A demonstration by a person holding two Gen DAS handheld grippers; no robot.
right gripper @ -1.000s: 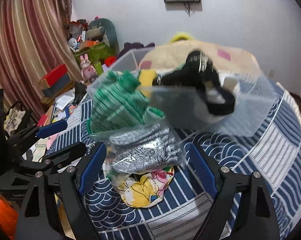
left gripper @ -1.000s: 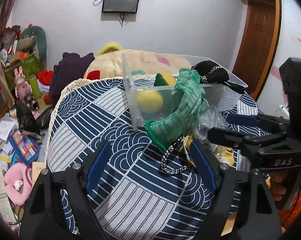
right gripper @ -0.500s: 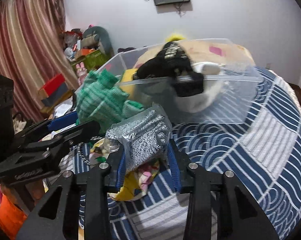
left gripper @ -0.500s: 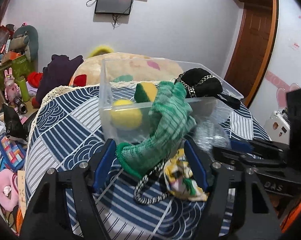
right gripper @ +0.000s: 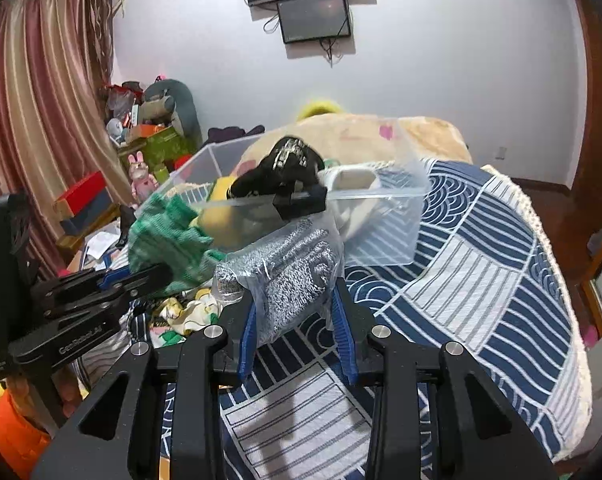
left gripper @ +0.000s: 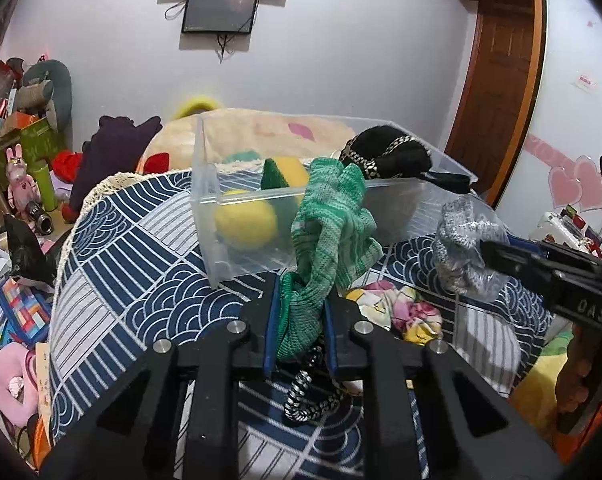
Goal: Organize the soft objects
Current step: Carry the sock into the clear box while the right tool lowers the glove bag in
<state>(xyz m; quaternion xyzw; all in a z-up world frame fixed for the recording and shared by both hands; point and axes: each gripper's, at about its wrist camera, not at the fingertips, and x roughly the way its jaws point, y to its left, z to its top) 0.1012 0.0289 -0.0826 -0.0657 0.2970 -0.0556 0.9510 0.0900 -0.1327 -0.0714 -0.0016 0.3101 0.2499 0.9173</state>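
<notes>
My left gripper point(left gripper: 300, 322) is shut on a green knitted cloth point(left gripper: 328, 232) and holds it up in front of the clear plastic bin point(left gripper: 205, 216). My right gripper point(right gripper: 296, 322) is shut on a clear bag of grey knitted fabric point(right gripper: 289, 276), also lifted off the bed; the bag shows at the right of the left wrist view point(left gripper: 467, 248). The bin point(right gripper: 381, 232) holds a yellow ball point(left gripper: 245, 224), a yellow-green sponge point(left gripper: 283, 174) and a black pouch with a patterned strap point(left gripper: 389, 156) draped over its front rim.
A floral yellow cloth point(left gripper: 401, 312) and a black-and-white cord point(left gripper: 309, 396) lie on the blue patterned bedspread point(right gripper: 481, 272) before the bin. A beige blanket point(right gripper: 365, 136) lies behind it. Cluttered floor with toys and boxes point(left gripper: 17, 200) lies left of the bed.
Both grippers closed from open: the left on the green cloth, the right on the bag of grey fabric. Both have lifted their loads up off the bedspread.
</notes>
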